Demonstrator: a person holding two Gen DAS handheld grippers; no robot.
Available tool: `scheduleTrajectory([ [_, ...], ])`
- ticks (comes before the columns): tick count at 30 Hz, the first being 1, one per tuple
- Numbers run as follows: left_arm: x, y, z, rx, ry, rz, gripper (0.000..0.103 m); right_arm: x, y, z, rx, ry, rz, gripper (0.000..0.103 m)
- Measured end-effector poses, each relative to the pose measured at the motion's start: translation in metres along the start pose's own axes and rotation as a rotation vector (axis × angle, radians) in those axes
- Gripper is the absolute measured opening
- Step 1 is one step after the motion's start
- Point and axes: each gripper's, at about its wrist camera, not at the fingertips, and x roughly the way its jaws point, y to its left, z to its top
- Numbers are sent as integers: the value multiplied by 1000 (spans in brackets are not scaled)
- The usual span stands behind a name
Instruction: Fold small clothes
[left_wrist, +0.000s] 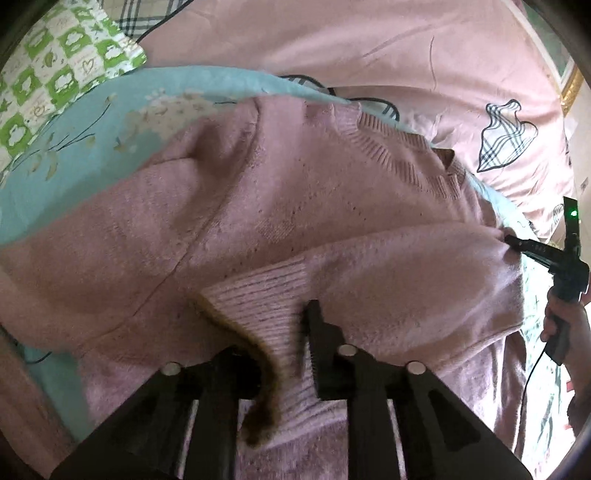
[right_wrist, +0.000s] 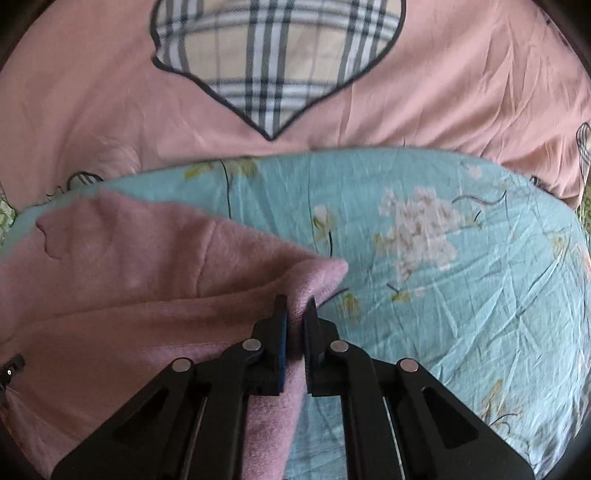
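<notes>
A green checked pillow, then a teal floral sheet over pink bedding. A pink knit sweater lies on the sheet; the left gripper straddles its ribbed cuff, slightly parted, while the right gripper pinches its folded edge.

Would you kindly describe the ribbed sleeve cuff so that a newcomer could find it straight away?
On the pink sheet lies a turquoise floral cloth, and on that a pink knitted sweater. The cuff sits at its near edge between the left gripper's jaws: paler, ridged, with a brown inner edge.
</notes>
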Motion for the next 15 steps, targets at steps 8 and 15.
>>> scheduleTrajectory([
  [8,-74,37,-33,-110,-7,-8,39,-69,-14,-24,126,-67,198,54],
  [15,-134,96,-84,-272,-1,10,39,-112,19,-117,127,67,504,54],
])
